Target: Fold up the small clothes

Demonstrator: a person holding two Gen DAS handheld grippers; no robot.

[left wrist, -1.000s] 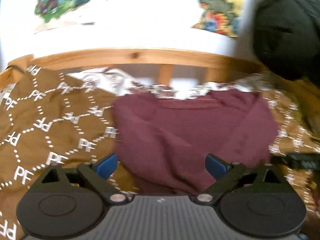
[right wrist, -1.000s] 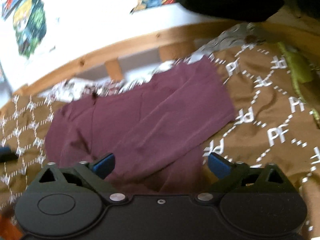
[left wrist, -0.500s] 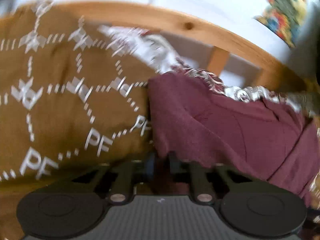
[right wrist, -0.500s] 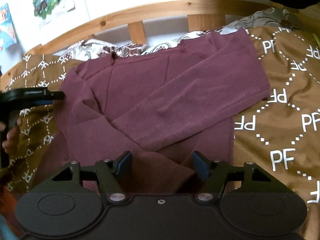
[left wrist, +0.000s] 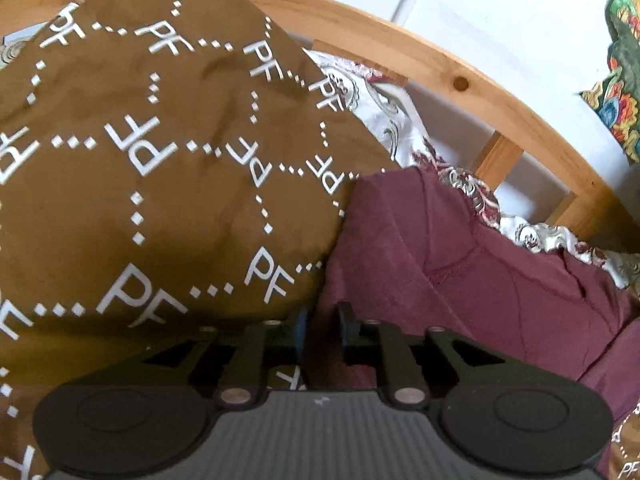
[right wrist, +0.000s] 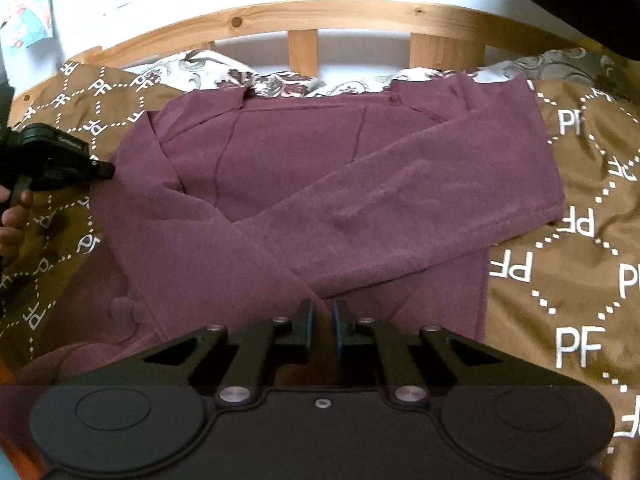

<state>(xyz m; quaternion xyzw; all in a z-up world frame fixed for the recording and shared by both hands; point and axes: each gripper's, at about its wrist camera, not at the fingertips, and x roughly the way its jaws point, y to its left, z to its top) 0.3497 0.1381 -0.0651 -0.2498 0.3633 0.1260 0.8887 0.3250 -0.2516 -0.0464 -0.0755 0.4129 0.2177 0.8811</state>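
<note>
A maroon long-sleeved knit top point(right wrist: 320, 184) lies spread across the middle of the right wrist view, on a brown bedspread printed with white "PF" letters and dotted diamonds point(right wrist: 580, 240). Its sleeves are folded across the body, one crossing from upper right down to the lower centre.

At the bottom centre of that view the right gripper point(right wrist: 321, 328) is closing, its blue-padded jaws drawn in to a narrow slit with the near hem of the top between them.

At the left edge, the left gripper point(right wrist: 104, 170) reaches to the top's side edge, a hand point(right wrist: 14, 216) behind it. In the left wrist view its jaws are opening, parted a little, with a fold of maroon cloth between them; I cannot tell whether the pads press on it.

A curved pale wooden bed rail point(right wrist: 360, 12) runs along the top of the frame, with a floral grey-and-white sheet point(right wrist: 280, 80) just below it.
</note>
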